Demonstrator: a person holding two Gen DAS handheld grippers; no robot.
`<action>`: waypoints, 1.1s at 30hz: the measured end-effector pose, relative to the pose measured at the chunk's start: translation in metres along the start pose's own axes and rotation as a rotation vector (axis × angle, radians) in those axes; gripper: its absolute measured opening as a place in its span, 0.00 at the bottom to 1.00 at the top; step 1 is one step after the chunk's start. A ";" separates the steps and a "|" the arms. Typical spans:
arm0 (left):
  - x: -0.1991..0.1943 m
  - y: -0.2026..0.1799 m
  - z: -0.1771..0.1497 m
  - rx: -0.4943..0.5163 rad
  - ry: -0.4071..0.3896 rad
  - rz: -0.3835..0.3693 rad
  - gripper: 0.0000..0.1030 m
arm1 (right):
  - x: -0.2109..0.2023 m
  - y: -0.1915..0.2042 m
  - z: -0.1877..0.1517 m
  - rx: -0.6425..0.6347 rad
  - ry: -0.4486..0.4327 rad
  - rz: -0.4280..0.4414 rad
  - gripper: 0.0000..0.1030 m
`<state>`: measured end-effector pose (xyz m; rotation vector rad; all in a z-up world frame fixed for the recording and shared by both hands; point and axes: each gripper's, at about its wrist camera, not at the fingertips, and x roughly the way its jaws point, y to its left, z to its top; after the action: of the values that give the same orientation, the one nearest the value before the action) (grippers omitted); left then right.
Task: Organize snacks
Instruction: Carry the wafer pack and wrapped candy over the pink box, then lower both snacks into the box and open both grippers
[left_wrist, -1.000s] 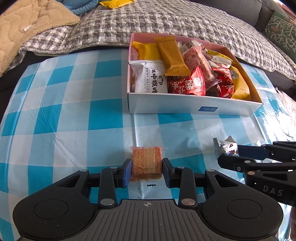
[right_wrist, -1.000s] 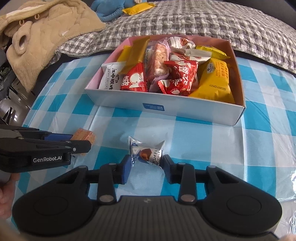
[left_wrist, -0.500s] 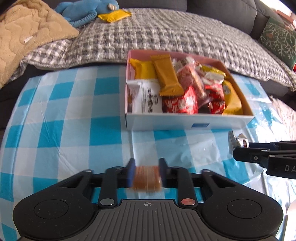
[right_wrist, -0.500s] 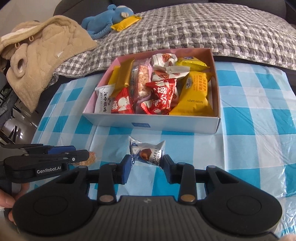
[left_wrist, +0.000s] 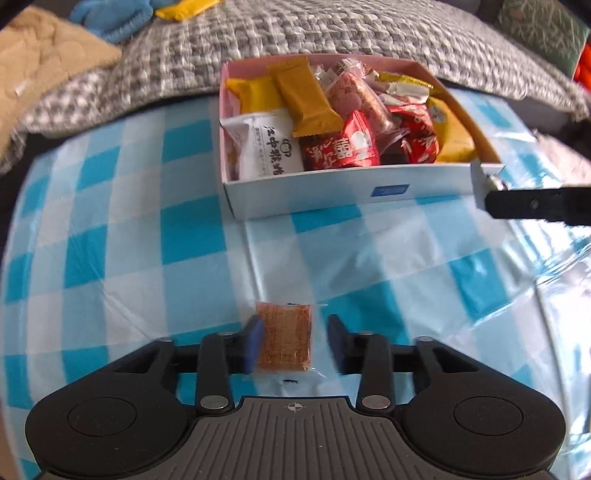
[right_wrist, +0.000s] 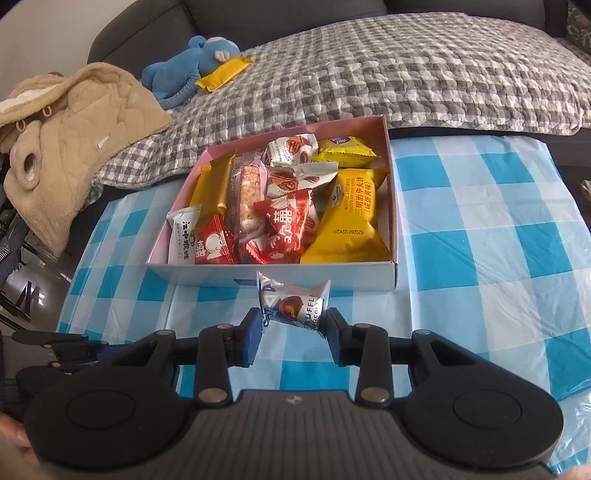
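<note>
Fig.: snack box (right_wrist: 393, 275) already near full w/ packets. R gripper (right_wrist: 293, 326) pinches truffle chocolate (right_wrist: 295, 308) just short of box front. L gripper (left_wrist: 295, 341), jaws just opened and spread, straddles orange wafer packet (left_wrist: 284, 341) on checked tablecloth (left_wrist: 110, 258). Both pcs left to box.

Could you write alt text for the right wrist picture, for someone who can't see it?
The right gripper holds a silver wrapped chocolate in its jaws, above a blue checked cloth. Behind it is a box full of snacks.
</note>
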<state>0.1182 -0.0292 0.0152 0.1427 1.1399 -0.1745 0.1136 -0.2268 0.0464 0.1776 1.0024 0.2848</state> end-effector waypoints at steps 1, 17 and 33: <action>0.003 -0.003 -0.002 0.009 0.010 0.023 0.57 | 0.000 0.001 0.000 -0.004 0.002 0.005 0.33; -0.032 0.027 0.023 -0.125 -0.143 -0.025 0.31 | -0.005 -0.002 0.003 -0.001 -0.032 -0.001 0.33; -0.029 0.025 0.080 -0.145 -0.302 -0.057 0.31 | 0.004 -0.019 0.032 0.108 -0.117 -0.010 0.33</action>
<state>0.1829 -0.0190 0.0752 -0.0449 0.8521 -0.1572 0.1459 -0.2438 0.0555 0.2847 0.9031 0.2091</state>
